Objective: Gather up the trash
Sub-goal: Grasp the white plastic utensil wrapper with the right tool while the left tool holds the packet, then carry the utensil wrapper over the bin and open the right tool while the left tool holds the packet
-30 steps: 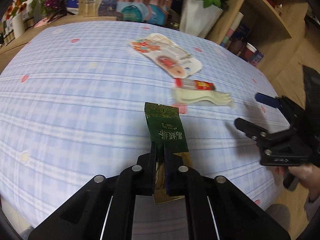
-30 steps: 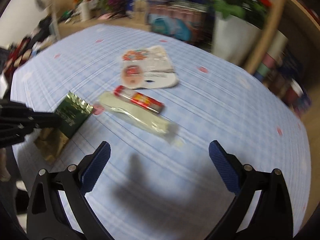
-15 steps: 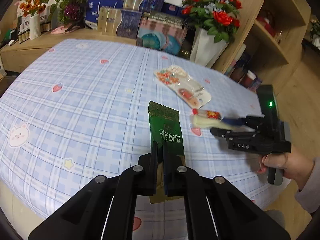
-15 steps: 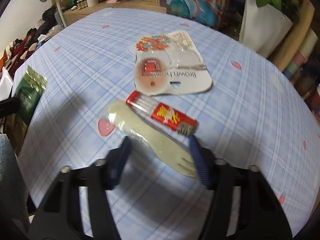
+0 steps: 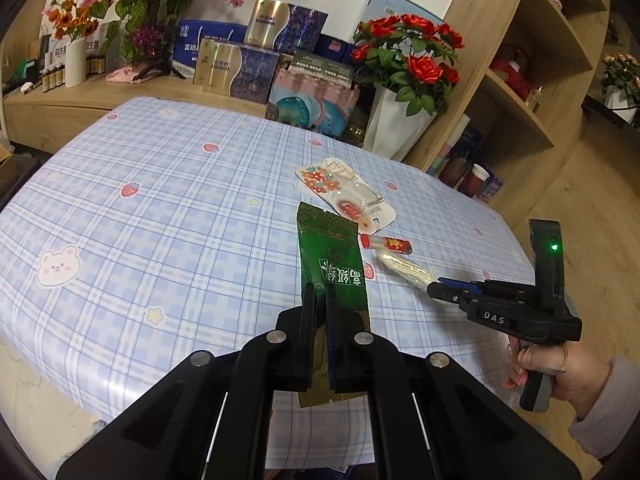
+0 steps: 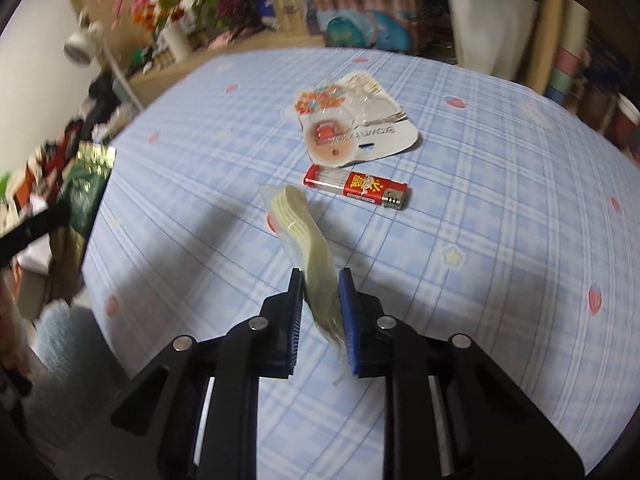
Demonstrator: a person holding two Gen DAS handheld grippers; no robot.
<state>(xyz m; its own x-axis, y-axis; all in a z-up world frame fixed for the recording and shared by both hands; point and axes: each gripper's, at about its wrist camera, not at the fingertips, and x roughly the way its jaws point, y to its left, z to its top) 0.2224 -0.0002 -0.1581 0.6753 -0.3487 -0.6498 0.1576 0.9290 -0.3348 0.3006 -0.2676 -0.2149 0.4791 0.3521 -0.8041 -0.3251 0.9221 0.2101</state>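
Note:
My left gripper [image 5: 318, 292] is shut on a green foil packet [image 5: 332, 256], held up above the checked tablecloth [image 5: 160, 200]. My right gripper [image 6: 320, 280] has its blue pads on either side of a clear-wrapped cream cutlery packet [image 6: 304, 236]. Its jaws are closing, and the pads press the packet, whose near end is raised and twisted. The left wrist view shows that gripper [image 5: 436, 286] at the cutlery packet's [image 5: 400, 264] right end. A red lighter [image 6: 356, 189] and a torn blister card [image 6: 352, 120] lie just beyond. The green packet [image 6: 86, 188] shows at the left edge.
A white vase of red roses [image 5: 394, 128] and stacked gift boxes [image 5: 256, 68] stand behind the table. A wooden shelf unit [image 5: 520, 92] rises at the right. A person's hand [image 5: 560, 372] holds the right gripper's handle off the table's right edge.
The left gripper rose with the green packet, lifting it off the cloth. The right jaws went from wide open to narrow around the cutlery packet, whose near end came up.

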